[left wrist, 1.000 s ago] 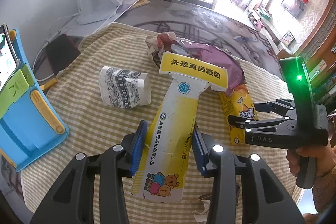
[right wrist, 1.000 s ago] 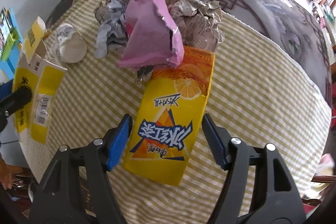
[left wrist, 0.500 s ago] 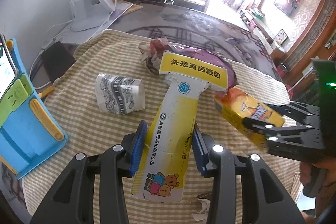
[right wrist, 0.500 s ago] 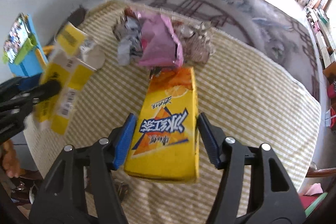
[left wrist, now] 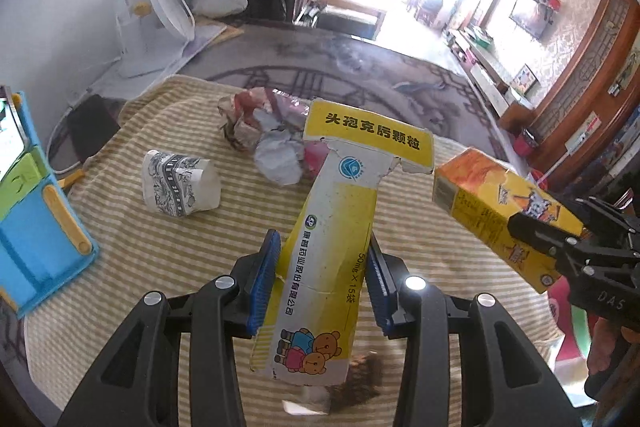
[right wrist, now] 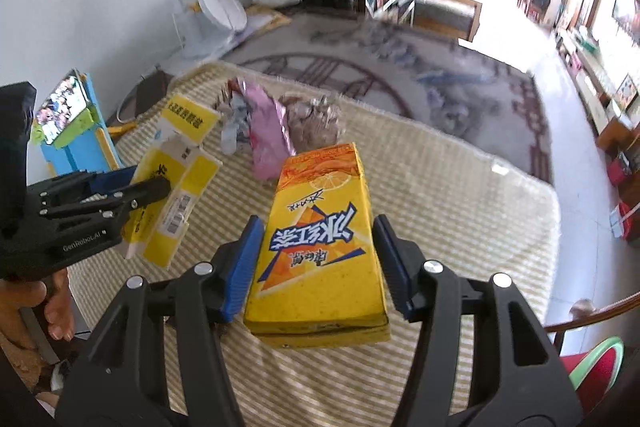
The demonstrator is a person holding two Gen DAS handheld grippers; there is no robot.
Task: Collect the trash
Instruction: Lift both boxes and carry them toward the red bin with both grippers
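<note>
Sunlight is flooding in from the far end of the living room, and a yellow-and-white striped cloth [left wrist: 168, 259] is covering the surface up front. Over it, the left gripper [left wrist: 322, 277] is pinching a flattened yellow and white medicine box [left wrist: 332, 251] between its blue pads, the box's torn flap pointing away from the hand. Beside it, the right gripper [right wrist: 316, 259] is clamping a yellow and orange iced-tea carton [right wrist: 320, 247] by its long sides, lifting it clear of the cloth. Beyond both boxes, a heap of crumpled paper and pink foil wrappers [left wrist: 272, 139] is lying near the cloth's far edge, and a squashed black-and-white patterned paper cup [left wrist: 180, 189] is resting on its side to the left. A blue and green plastic stand [left wrist: 32, 227] is sitting at the left edge.
</note>
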